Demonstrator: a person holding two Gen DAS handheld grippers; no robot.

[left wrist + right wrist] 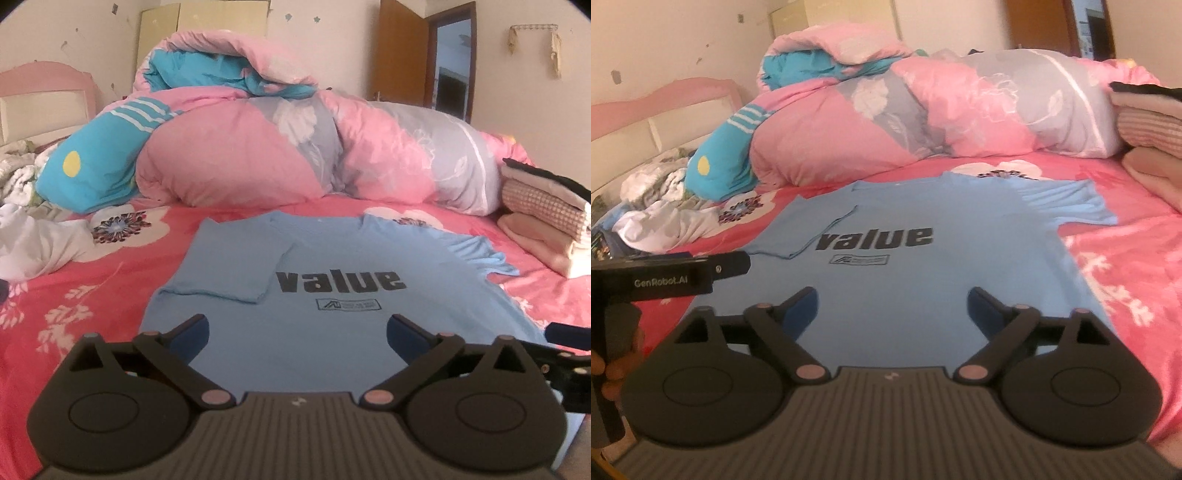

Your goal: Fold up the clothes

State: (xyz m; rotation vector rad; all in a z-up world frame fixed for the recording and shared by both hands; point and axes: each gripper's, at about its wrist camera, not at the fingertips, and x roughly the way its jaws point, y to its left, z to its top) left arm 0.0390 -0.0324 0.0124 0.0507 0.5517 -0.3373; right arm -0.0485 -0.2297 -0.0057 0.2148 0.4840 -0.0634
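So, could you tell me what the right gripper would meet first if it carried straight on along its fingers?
Most likely the light blue T-shirt: the open right gripper points low across it. Depth is unclear.

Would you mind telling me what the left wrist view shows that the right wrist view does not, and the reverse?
Only the left wrist view shows the open brown door and the left gripper, jaws open and empty. Only the right wrist view shows the hand holding the left gripper's handle, and the right gripper, open too. Both show the blue T-shirt with one sleeve folded in, the quilt and the folded stack.
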